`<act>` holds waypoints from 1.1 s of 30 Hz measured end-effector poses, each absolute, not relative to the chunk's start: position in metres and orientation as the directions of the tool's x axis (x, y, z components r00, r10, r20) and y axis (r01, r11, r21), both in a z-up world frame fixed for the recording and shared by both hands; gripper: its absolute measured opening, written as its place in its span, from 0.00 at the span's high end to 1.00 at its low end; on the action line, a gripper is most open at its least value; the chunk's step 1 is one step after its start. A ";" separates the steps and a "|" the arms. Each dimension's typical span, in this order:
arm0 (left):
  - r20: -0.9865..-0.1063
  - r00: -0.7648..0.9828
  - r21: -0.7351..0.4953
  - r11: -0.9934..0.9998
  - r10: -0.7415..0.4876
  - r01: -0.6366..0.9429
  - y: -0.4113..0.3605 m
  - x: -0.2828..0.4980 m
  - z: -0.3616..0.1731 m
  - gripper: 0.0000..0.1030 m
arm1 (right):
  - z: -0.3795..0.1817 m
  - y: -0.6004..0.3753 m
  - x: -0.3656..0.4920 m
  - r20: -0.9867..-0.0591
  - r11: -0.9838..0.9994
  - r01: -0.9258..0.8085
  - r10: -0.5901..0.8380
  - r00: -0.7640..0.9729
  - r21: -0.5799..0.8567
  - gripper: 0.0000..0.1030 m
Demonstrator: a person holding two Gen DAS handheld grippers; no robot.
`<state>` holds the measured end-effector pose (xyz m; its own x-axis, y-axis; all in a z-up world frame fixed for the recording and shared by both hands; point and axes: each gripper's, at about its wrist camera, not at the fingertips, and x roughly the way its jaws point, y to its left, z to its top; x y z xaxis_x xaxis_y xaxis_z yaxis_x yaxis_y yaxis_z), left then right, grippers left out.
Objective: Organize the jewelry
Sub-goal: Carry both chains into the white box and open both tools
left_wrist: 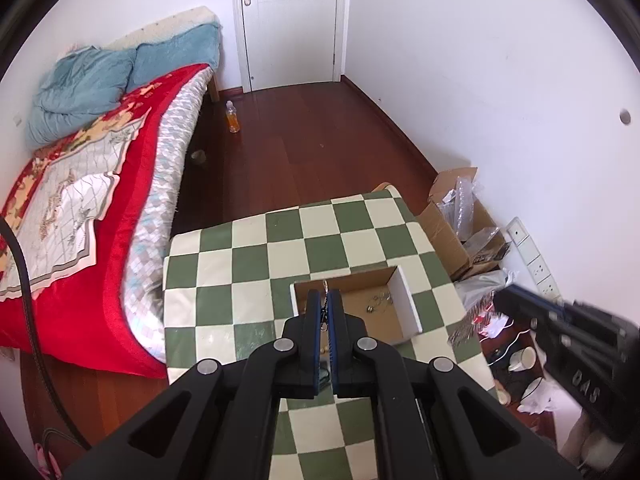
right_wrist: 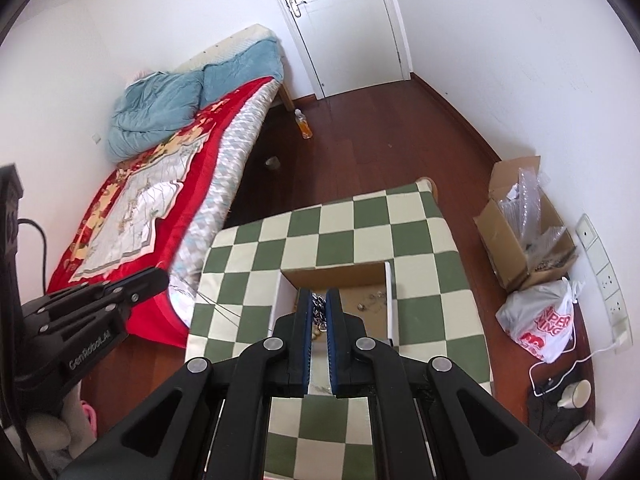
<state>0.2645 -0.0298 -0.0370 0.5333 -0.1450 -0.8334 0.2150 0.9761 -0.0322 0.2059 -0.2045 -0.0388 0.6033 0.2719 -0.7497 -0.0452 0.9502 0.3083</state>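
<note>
Both grippers hang above a shallow cardboard box (left_wrist: 384,280) that sits open on the far half of a table covered in a green-and-cream checked cloth (left_wrist: 248,264), with a bed to the left and a door at the far end of the room. The left gripper (left_wrist: 327,300) has its fingers drawn almost together on a thin silver chain (left_wrist: 326,289), whose end pokes up just past the tips over the near left part of the box; the pinch is narrow because so fine a chain would likely slip out of anything looser. The right gripper (right_wrist: 319,300) pinches a heavier chain (right_wrist: 319,308) of chunky links between its blue pads, again over the near left corner of the box, with a few beads hanging lower in the gap. Holding both pieces directly above the box suggests it serves as the collecting place, so each can drop in without tangling. Small metal pieces (left_wrist: 380,302), perhaps rings or earrings, already lie scattered on the brown floor of the box, toward its right wall.
</note>
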 end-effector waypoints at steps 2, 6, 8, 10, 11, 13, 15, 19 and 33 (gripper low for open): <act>-0.841 0.521 -0.039 0.976 -0.148 0.215 -0.029 0.276 -0.039 0.99 | -0.038 -0.205 0.212 -0.752 0.948 -0.045 0.278 0.598 0.315 0.94; -0.859 0.489 -0.054 0.976 -0.154 0.211 -0.027 0.297 -0.048 0.99 | -0.042 -0.205 0.223 -0.762 0.948 -0.036 0.276 0.586 0.315 0.94; -0.868 0.473 -0.054 0.974 -0.154 0.218 -0.028 0.304 -0.054 0.99 | -0.049 -0.205 0.229 -0.771 0.949 -0.032 0.275 0.575 0.315 0.94; -0.877 0.458 -0.046 0.973 -0.147 0.225 -0.030 0.313 -0.061 0.99 | -0.057 -0.206 0.236 -0.780 0.951 -0.028 0.270 0.564 0.308 0.94; -0.881 0.451 -0.045 0.973 -0.146 0.227 -0.031 0.316 -0.064 0.99 | -0.061 -0.206 0.240 -0.786 0.951 -0.026 0.269 0.557 0.307 0.94; -0.889 0.435 -0.044 0.972 -0.143 0.229 -0.032 0.324 -0.071 0.99 | -0.071 -0.206 0.251 -0.798 0.950 -0.019 0.272 0.538 0.311 0.94; -0.896 0.421 -0.043 0.972 -0.139 0.229 -0.034 0.332 -0.077 0.99 | -0.083 -0.207 0.261 -0.813 0.951 -0.011 0.270 0.516 0.308 0.94; -0.906 0.399 -0.050 0.973 -0.139 0.224 -0.037 0.342 -0.088 0.99 | -0.104 -0.208 0.277 -0.837 0.955 0.000 0.260 0.482 0.297 0.94; -0.956 0.280 -0.040 0.987 -0.083 0.156 -0.042 0.362 -0.155 0.93 | -0.168 -0.201 0.316 -0.895 0.955 0.019 0.270 0.355 0.296 0.93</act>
